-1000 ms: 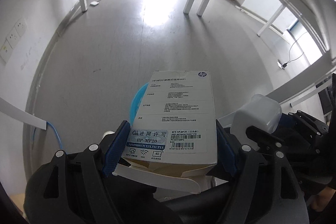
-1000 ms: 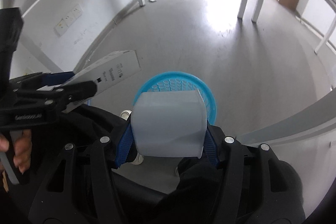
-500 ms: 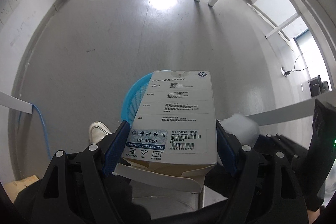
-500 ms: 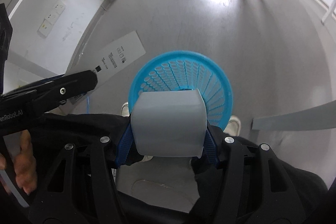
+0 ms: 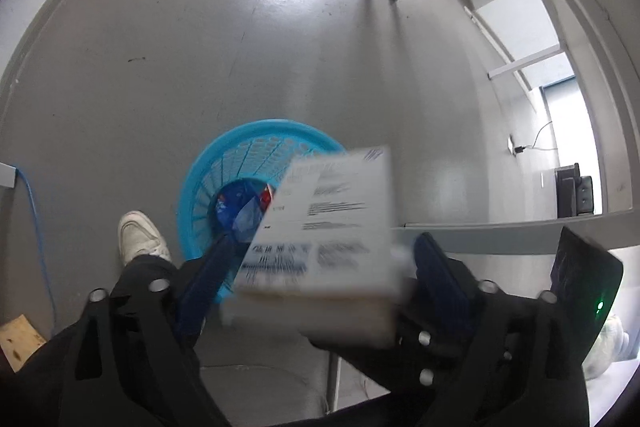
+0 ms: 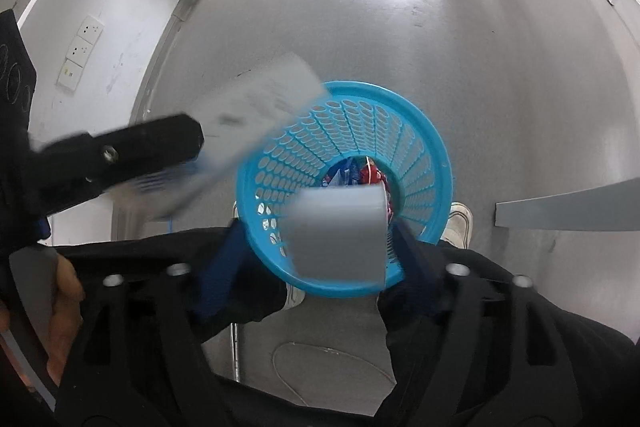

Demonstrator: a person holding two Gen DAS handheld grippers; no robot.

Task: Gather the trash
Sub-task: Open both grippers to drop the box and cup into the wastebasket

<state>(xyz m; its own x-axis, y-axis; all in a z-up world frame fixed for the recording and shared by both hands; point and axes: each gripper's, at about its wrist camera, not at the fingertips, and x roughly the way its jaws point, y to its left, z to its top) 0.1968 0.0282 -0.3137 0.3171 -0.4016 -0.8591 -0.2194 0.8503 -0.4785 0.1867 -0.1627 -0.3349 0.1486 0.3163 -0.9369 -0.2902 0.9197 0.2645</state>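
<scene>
In the left wrist view the left gripper (image 5: 320, 267) is opening, its blue pads clear of the blurred white printed box (image 5: 324, 223) between them, which overlaps the right part of the blue basket (image 5: 200, 183) at centre. In the right wrist view the right gripper (image 6: 320, 247) is opening around a loose grey tub (image 6: 336, 231) at lower centre, over the basket.

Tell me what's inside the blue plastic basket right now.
At the bottom of the round blue perforated plastic basket lie crumpled blue and red wrappers. A grey block and a white printed box cover part of the opening, hiding the rest.
</scene>
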